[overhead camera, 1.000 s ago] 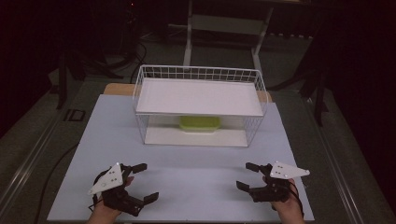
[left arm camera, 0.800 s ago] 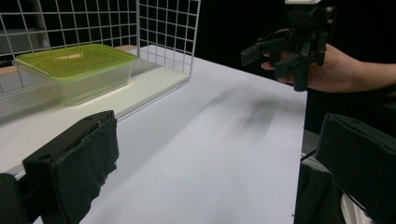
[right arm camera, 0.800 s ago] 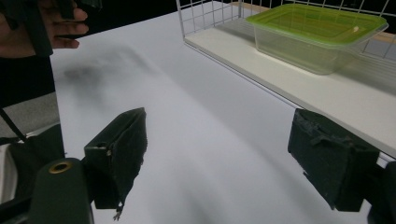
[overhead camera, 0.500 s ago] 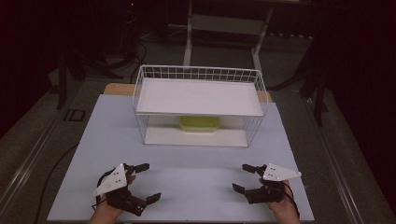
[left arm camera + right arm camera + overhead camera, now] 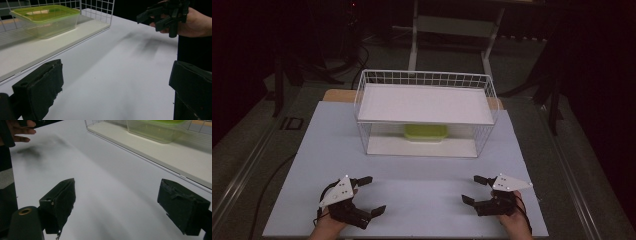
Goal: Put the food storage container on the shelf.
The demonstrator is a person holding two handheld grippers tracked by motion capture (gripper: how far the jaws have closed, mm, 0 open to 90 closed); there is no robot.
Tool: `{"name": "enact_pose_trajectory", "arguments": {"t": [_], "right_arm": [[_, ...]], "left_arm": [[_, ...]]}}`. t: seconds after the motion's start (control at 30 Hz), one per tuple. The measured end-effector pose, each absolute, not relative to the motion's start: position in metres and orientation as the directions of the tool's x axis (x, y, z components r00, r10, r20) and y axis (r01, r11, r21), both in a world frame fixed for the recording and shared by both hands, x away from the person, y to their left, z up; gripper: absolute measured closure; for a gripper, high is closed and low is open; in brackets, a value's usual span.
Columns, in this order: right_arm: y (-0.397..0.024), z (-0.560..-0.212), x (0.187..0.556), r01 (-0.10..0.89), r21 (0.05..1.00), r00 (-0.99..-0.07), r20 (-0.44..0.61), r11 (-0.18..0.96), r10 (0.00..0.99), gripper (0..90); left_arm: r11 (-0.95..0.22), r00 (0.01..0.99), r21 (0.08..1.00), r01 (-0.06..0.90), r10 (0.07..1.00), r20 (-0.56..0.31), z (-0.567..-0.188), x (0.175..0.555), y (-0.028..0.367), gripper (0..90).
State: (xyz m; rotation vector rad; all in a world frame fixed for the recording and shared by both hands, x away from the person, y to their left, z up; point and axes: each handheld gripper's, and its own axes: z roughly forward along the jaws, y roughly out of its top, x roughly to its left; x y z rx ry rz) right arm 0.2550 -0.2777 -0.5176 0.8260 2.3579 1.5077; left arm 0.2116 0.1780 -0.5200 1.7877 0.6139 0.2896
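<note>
So the setup is a pale white board laid over a wooden table, whose edge peeks out at the far corners; the room around it is dark, with a grey floor, a black cable running along the left, and a pale metal stand at the back; no brand, label or readable writing that I can make out anywhere.

In the middle of the board sits a white wire rack with a flat white shelf on top and a white base below; the green-lidded plastic container sits on that base, under the shelf, towards the back and well apart from both grippers.

The left gripper hangs low at the near left of the board, jaws spread wide with nothing between them; the right gripper is at the near right, and its jaws have just been opening; they stand wide too, with bare board between the pads in the right gripper view.
</note>
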Motion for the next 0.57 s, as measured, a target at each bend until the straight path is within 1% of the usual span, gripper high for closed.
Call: {"name": "enact_pose_trajectory", "arguments": {"t": [0.13,0.3,0.57], "right_arm": [[-0.2794,-0.5184,0.2563,0.349,0.887,-0.808,0.12,0.304,0.577,15.1],[-0.2784,-0.5198,0.2568,0.35,0.883,-0.805,0.113,0.313,0.583,15.1],[-0.2776,-0.5205,0.2571,0.356,0.88,-0.804,0.117,0.314,0.583,15.1]], "left_arm": [[-0.174,0.816,0.948,0.265,0.564,-0.125,-0.5198,0.2139,0.1819,0.2],[-0.171,0.803,0.949,0.266,0.584,-0.12,-0.5187,0.2144,0.1847,0.2],[-0.157,0.797,0.946,0.282,0.588,-0.14,-0.5201,0.2164,0.1867,0.2]]}}
